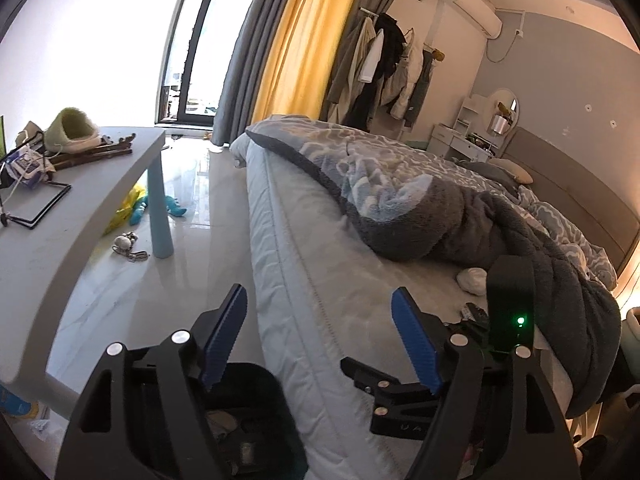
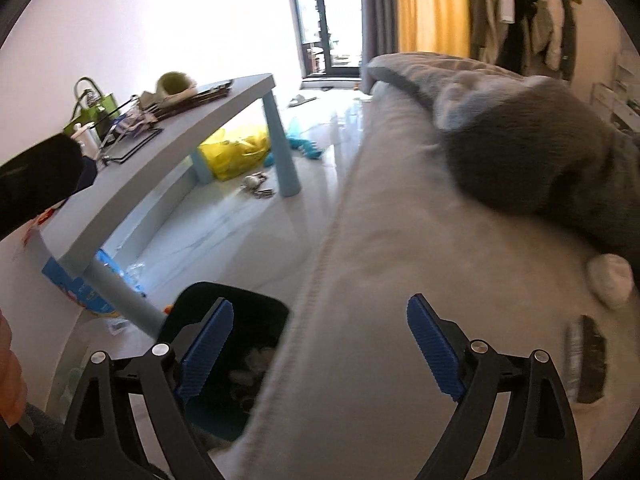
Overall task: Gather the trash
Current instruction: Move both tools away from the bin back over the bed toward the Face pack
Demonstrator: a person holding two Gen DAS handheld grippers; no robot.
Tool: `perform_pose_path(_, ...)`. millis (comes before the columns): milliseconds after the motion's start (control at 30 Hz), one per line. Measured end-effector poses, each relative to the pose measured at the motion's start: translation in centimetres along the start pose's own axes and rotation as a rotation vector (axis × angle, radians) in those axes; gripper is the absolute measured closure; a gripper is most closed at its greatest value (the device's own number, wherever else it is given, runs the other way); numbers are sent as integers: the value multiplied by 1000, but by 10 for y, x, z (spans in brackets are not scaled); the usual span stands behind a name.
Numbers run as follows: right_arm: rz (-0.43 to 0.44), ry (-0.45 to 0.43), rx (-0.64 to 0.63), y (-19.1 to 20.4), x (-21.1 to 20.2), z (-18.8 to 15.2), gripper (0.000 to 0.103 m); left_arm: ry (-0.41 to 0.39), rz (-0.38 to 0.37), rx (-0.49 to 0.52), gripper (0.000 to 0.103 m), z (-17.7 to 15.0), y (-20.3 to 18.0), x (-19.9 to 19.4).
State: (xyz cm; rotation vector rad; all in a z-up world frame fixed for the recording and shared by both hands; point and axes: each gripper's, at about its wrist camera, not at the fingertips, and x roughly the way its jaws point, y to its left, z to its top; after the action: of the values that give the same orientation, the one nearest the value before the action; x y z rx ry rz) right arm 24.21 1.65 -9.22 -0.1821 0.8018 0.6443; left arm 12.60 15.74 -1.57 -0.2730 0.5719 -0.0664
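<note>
A black trash bin (image 1: 256,420) with scraps inside stands on the floor against the bed's side; it also shows in the right wrist view (image 2: 240,364). A crumpled white tissue (image 1: 472,280) lies on the mattress by the grey blanket, also in the right wrist view (image 2: 610,280). A dark wrapper-like object (image 2: 586,360) lies near it. My left gripper (image 1: 320,340) is open and empty above the bin and bed edge. My right gripper (image 2: 320,348) is open and empty over the mattress edge; its body shows in the left wrist view (image 1: 512,312).
A bed (image 1: 320,260) with a grey-blue blanket (image 1: 440,200) fills the right. A low blue-grey table (image 1: 80,216) with clutter stands left. A yellow bag (image 2: 236,152), toys and small items lie on the floor under and beside it. Blue packages (image 2: 80,288) sit by the table leg.
</note>
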Motion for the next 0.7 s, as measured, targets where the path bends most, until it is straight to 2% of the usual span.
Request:
perform_pose_path(300,-94,-44,70,-71,-23,-7,4,13,-28,19,23,5,-37,28)
perform_pose_path(533,-187,-41,132,-125,-31,-10,3,32,-46,25,20,5,-68,58)
perform_pose_path(700,-187,-7,207,-167,-31,-15,3,44,-67,33,18,6,-95,82)
